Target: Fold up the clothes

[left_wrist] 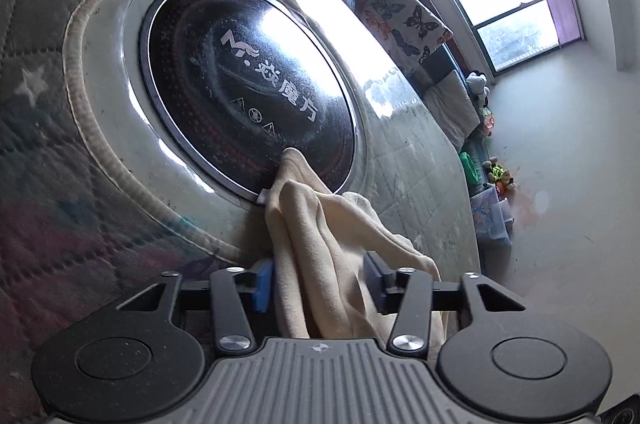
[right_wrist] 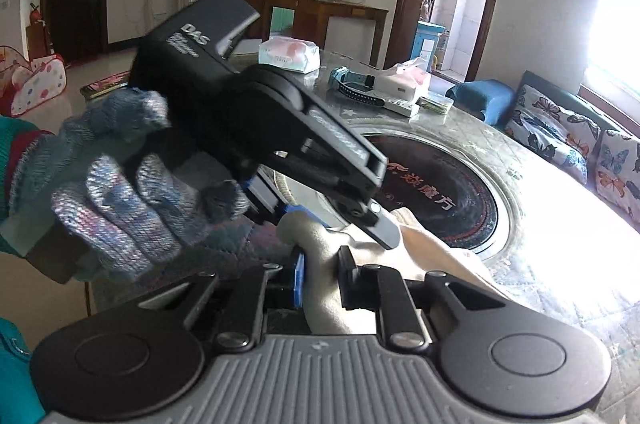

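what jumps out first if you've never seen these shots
The cream cloth bunched between both grippers at the bottom centre of each view. Behind it, the big black glass disc with white lettering set into the table. In the right wrist view, the gloved hand holding the left gripper fills the left side.

- The induction cooktop [left_wrist: 248, 92] is set into the middle of the round table [left_wrist: 420, 160].
- A cloth [left_wrist: 320, 244] lies on the table, its tip over the cooktop's near rim, bunched between both grippers.
- The left gripper [right_wrist: 340, 224] sits just before the right gripper [right_wrist: 320, 276].
- Tissue packs [right_wrist: 289, 53] lie at the table's far edge.
- Butterfly cushions [right_wrist: 560, 128] line the sofa beyond the table.
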A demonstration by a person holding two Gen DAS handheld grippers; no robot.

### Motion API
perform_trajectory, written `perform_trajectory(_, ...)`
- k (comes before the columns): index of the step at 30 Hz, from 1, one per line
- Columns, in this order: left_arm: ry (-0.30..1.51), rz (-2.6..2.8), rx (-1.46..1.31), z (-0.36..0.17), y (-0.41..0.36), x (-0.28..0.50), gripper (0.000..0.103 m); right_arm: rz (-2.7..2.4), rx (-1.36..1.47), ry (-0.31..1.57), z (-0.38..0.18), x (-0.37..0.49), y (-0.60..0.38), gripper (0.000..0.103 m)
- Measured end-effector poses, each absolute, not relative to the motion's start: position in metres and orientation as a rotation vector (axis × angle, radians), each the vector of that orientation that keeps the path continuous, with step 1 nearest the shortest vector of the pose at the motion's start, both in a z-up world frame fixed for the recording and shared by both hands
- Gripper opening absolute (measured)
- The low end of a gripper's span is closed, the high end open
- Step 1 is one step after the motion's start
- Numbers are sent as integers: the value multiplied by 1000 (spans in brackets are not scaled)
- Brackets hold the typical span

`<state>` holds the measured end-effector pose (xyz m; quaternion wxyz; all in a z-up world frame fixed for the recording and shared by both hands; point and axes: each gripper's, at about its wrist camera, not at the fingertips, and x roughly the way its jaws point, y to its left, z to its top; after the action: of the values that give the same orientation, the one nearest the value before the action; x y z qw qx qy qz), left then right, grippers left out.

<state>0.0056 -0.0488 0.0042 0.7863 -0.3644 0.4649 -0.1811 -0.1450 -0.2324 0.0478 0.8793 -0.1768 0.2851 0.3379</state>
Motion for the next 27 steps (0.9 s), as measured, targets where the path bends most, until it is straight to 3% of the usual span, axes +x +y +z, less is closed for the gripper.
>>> perform_trajectory(2, 1003, -387, -803, 1, -47, 7, 21, 711, -363, 593, 48, -146, -234, 15)
perform_trajectory(5, 999, -391, -799, 0, -47, 7, 17, 713, -344, 598, 48, -146, -238, 16)
perform_trajectory(9, 994, -386, -769, 1, -48, 6, 17, 698, -295, 611, 51, -147, -249, 21)
perform_trajectory(27, 983, -369, -675, 4, -56, 3, 17, 136, 8, 690, 36, -129, -412, 29)
